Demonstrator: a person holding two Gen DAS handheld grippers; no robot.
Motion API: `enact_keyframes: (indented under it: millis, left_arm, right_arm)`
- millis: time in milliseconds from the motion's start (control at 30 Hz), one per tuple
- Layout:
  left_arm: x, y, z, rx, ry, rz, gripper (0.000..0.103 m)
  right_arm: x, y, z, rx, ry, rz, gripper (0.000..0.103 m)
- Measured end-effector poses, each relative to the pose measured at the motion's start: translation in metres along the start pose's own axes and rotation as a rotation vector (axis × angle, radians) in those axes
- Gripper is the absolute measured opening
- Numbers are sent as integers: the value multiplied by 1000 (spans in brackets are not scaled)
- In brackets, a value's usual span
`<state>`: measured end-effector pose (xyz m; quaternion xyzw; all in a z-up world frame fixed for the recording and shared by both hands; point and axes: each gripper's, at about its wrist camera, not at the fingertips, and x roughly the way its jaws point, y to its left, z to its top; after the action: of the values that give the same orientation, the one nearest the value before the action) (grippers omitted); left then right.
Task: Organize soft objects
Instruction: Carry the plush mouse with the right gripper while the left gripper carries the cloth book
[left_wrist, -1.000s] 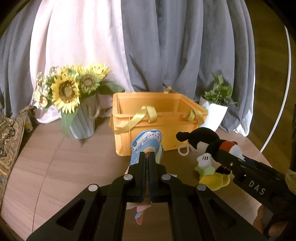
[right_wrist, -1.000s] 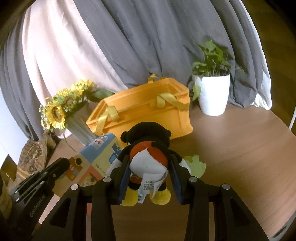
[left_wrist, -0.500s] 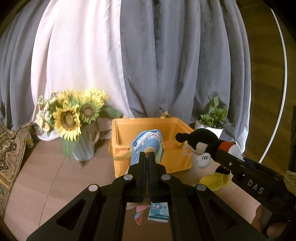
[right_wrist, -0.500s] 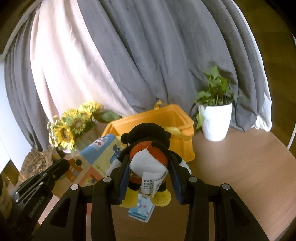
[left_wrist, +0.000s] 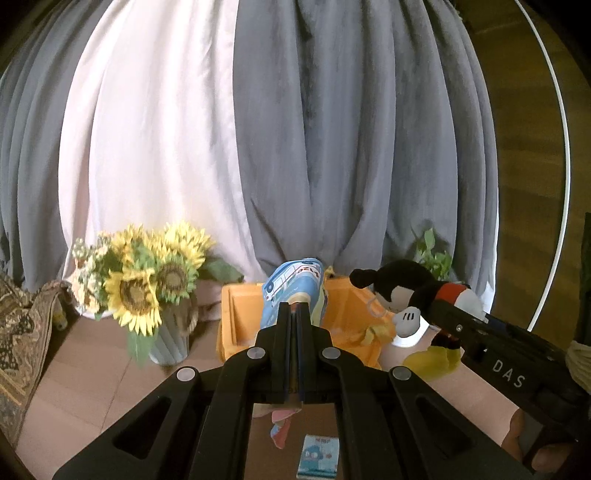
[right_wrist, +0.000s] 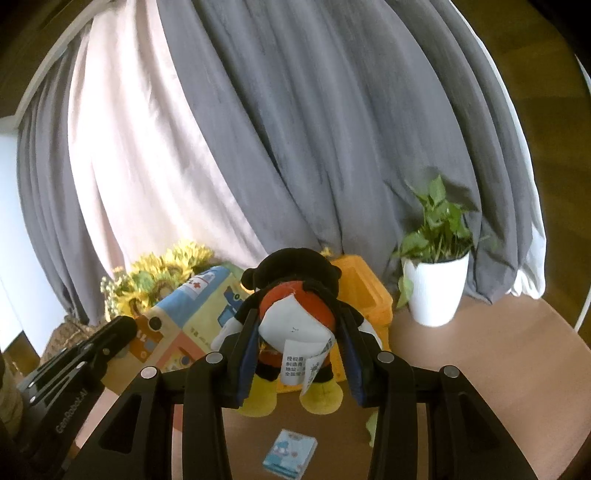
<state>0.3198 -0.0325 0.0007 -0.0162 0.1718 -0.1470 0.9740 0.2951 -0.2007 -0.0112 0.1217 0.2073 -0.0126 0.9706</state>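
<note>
Bin (left_wrist: 347, 314) at table (right_wrist: 498, 369) rear, w/ sunflower vase (left_wrist: 168, 339) left of it, potted plant (right_wrist: 437, 291) right; small card (right_wrist: 290, 452) on table in front.

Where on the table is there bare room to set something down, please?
Bare tabletop spreads right of the orange crate, in front of the white plant pot. Another patch lies before the sunflower vase. Below the grippers it is crowded by the small card pack.

Left wrist view looks forward along closed black claw (left_wrist: 294, 314), tilted slightly down, close behind it; right wrist view same behind own claw (right_wrist: 299, 328). Both share orange plastic crate (left_wrist: 343, 314) ahead, grey-white curtain (right_wrist: 295, 129) beyond, each other's claw at side
</note>
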Motion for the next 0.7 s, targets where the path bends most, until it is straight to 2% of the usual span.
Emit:
enact_keyframes:
  millis: [367, 700]
  left_arm:
    - [18, 5, 27, 17, -68, -6, 5]
    - [46, 8, 44, 31, -80, 5, 5]
  right_arm:
    - [18, 8, 26, -19, -47, 31, 42]
    - [45, 7, 48, -26, -68, 44, 42]
